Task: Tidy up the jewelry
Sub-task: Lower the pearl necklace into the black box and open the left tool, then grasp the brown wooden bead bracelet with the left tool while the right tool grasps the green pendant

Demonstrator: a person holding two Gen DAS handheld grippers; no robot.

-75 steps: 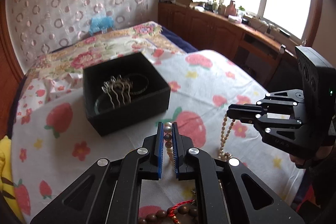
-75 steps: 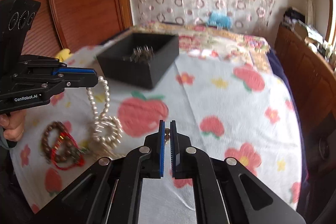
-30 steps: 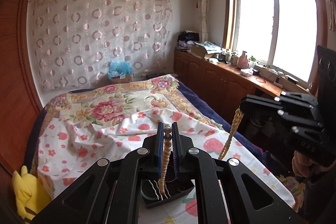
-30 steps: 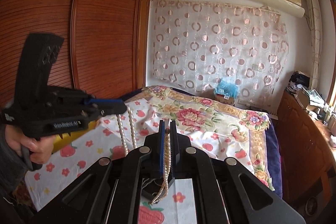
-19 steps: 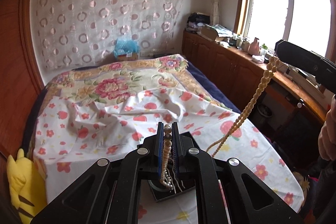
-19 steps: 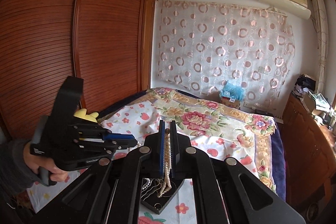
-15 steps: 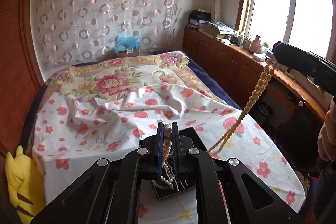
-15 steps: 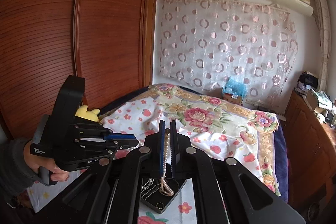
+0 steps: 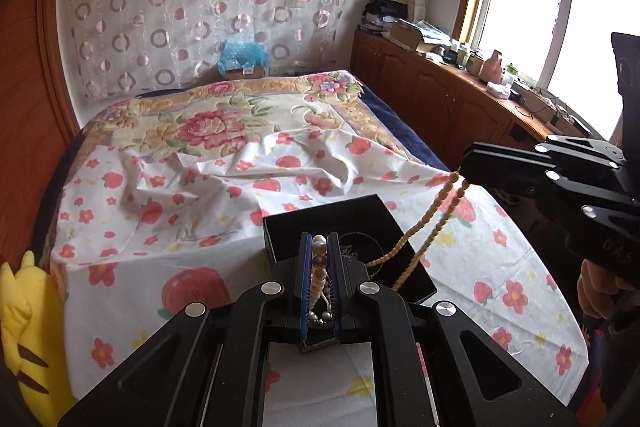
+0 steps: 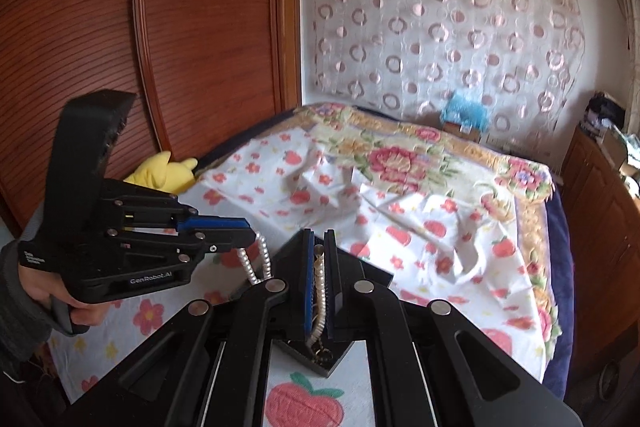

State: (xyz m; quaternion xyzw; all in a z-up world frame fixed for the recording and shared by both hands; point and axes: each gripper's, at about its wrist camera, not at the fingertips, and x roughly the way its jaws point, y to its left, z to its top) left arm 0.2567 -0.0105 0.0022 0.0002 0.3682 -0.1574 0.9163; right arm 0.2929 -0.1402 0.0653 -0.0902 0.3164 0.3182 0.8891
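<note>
Both grippers, left (image 9: 319,251) and right (image 10: 319,259), clamped on necklace (image 9: 424,227), hanging over box (image 9: 362,217) mid-bed. Next: lower it in, open jaws.

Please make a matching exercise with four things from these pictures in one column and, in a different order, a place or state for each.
Things:
1. pearl necklace
2. black box
3. yellow plush toy
4. blue bag

Places or states:
A. at the far end of the bed, by the curtain
B. held by both grippers
C. on the strawberry-print sheet
D. beside the wooden wardrobe

Pairs: 1-B, 2-C, 3-D, 4-A
</note>
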